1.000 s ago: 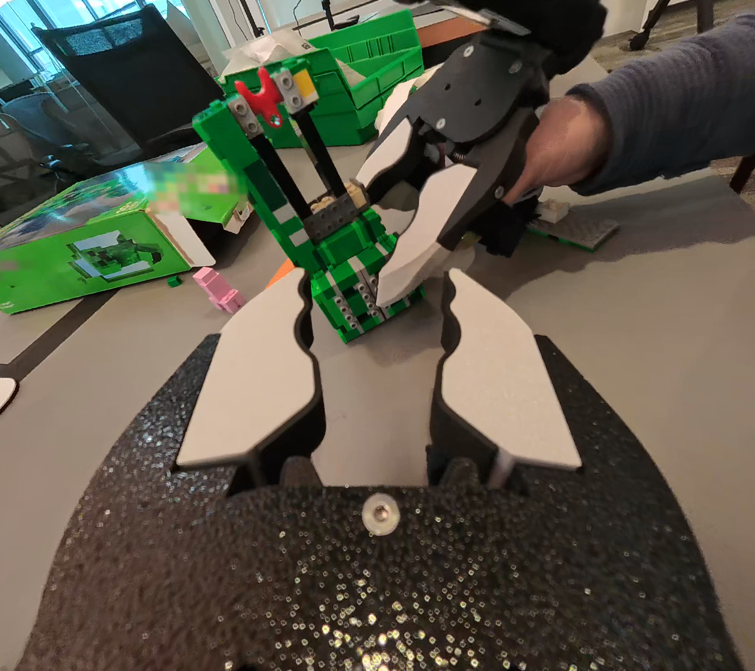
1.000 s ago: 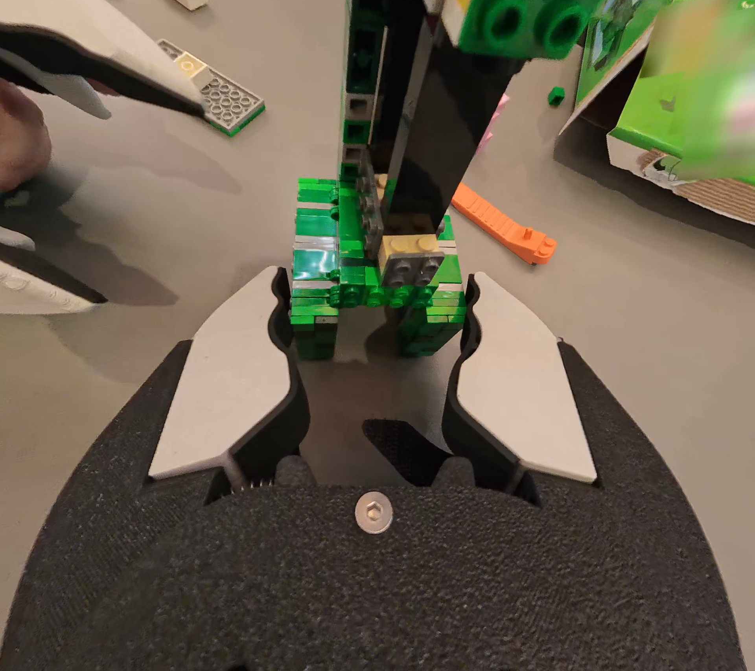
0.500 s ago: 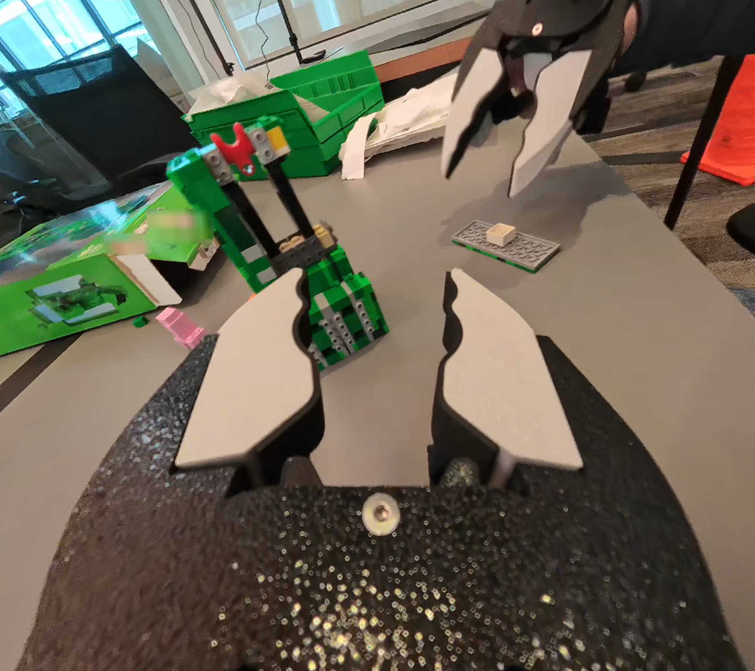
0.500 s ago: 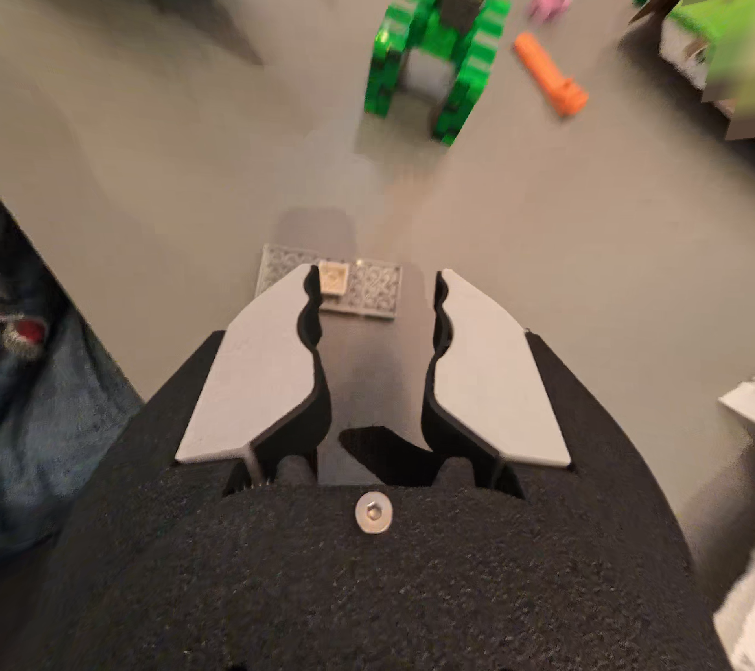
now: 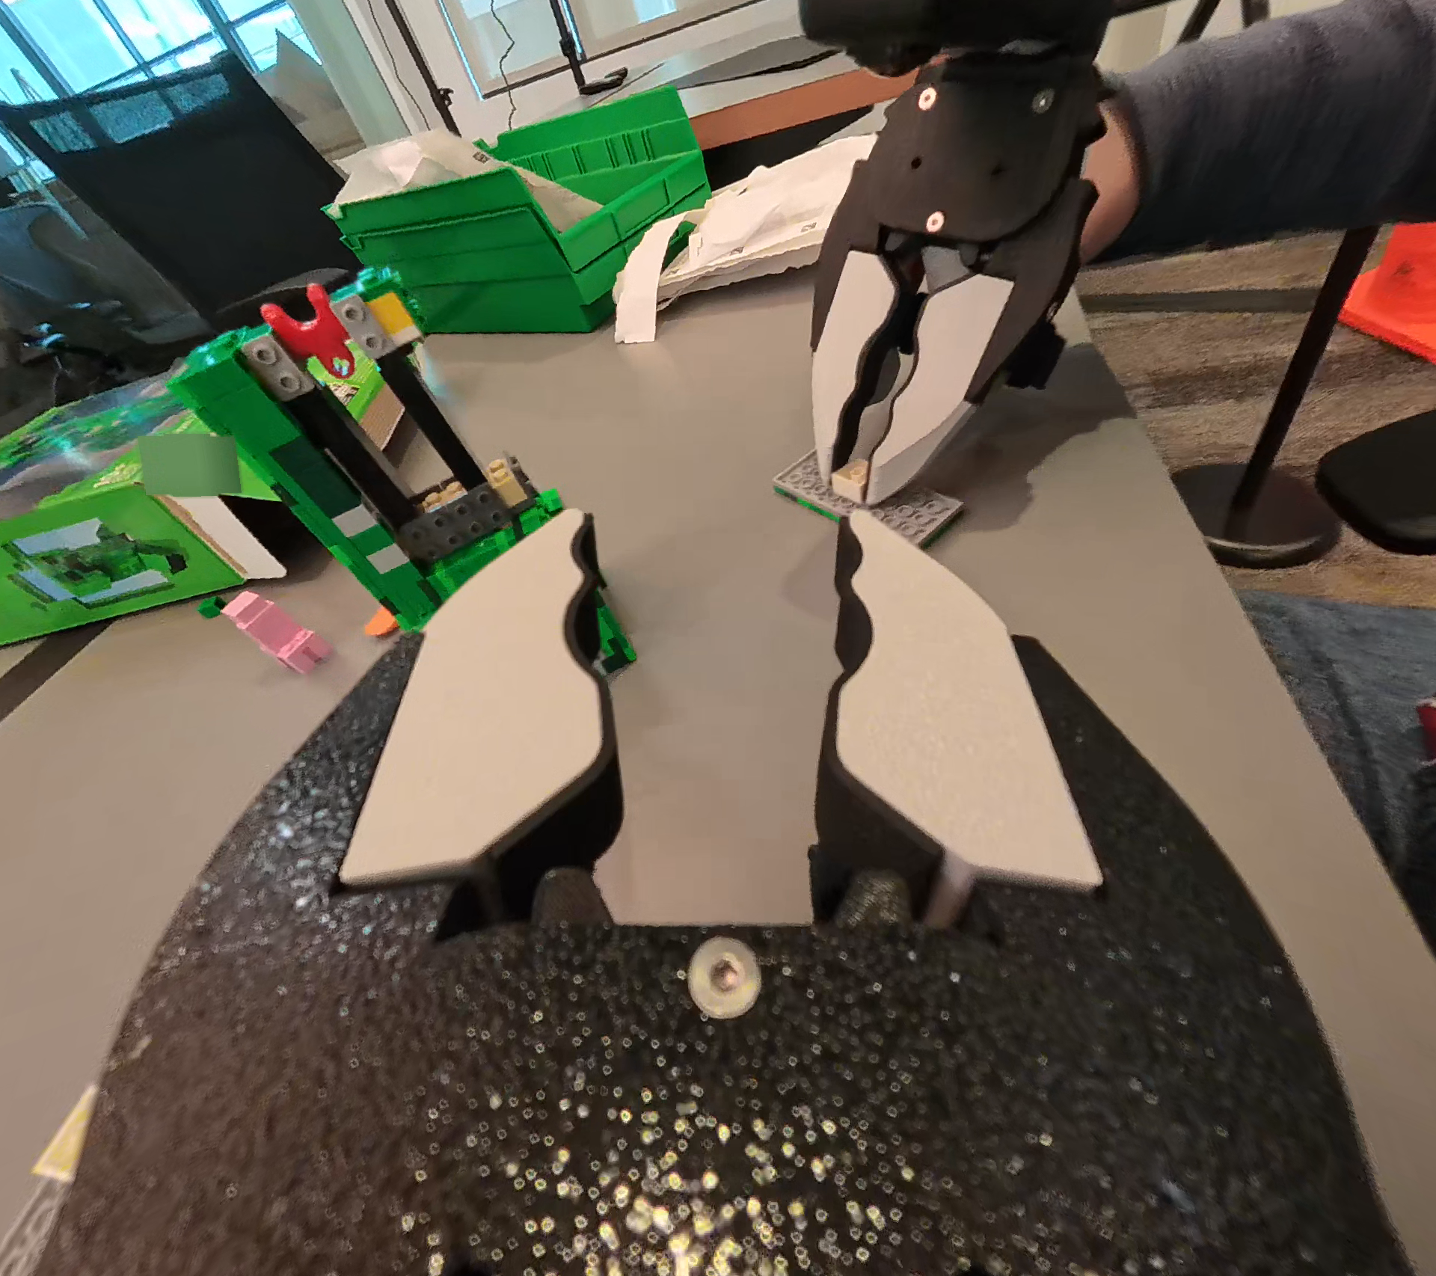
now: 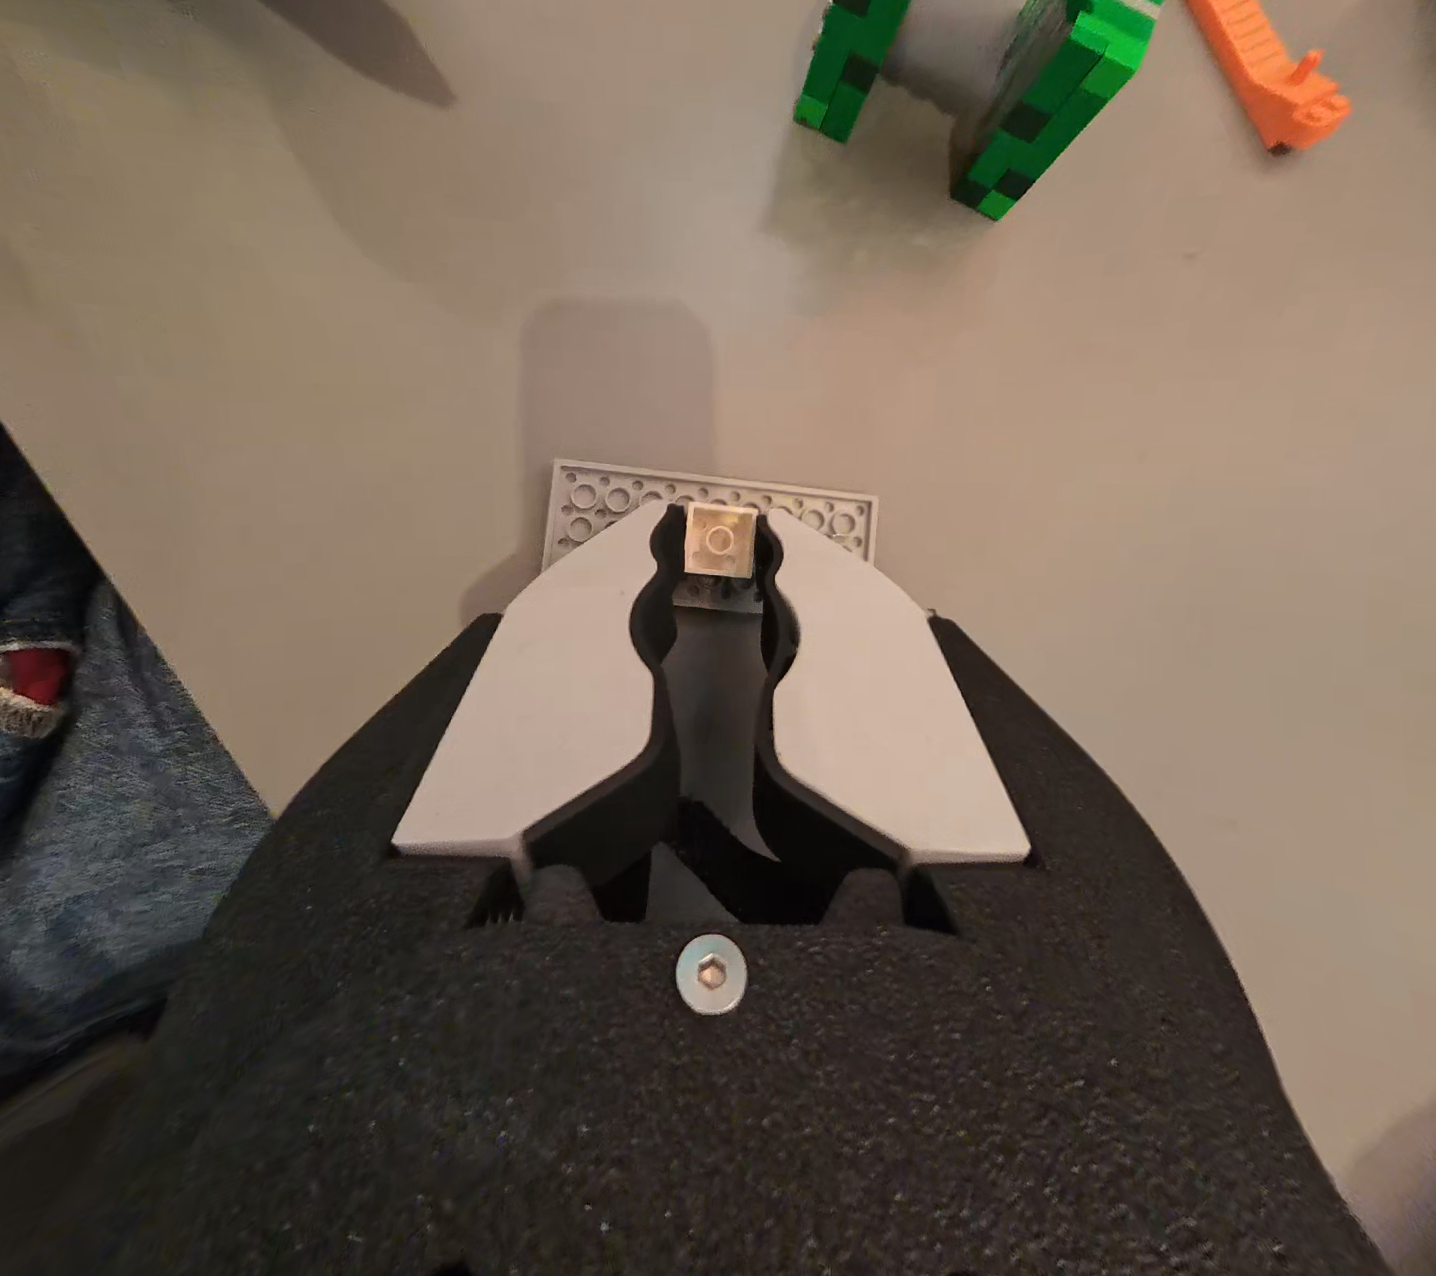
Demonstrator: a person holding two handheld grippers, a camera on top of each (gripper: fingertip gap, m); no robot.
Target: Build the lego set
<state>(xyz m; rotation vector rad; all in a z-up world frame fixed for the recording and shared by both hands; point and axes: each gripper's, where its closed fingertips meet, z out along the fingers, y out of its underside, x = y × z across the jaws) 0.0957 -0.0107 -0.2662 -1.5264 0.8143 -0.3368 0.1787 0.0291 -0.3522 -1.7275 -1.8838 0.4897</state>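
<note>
— Where's the small tan brick (image 6: 719, 541)?

— Sitting on the grey studded plate (image 6: 598, 502), which lies flat on the tabletop (image 6: 311, 322). The right tongs (image 6: 719, 539) come straight down on it and are narrowed onto its two opposite sides, pads against it as far as I can see.

— And the other pair?

— The left tongs (image 5: 719, 539) stand wide with nothing between them, low over the tabletop. The green brick model (image 5: 365, 461) is at their ten o'clock, the plate at one o'clock.

— How would that brick handle?

— Light, hard and smooth, I'd judge, so it could slip. The flat side walls look like the place to take hold. It may be pressed onto the studs, and the thin plate might lift with it.

— Anything else nearby?

— An orange prying tool (image 6: 1259, 50) beside the model, at two o'clock from the right tongs.
</note>
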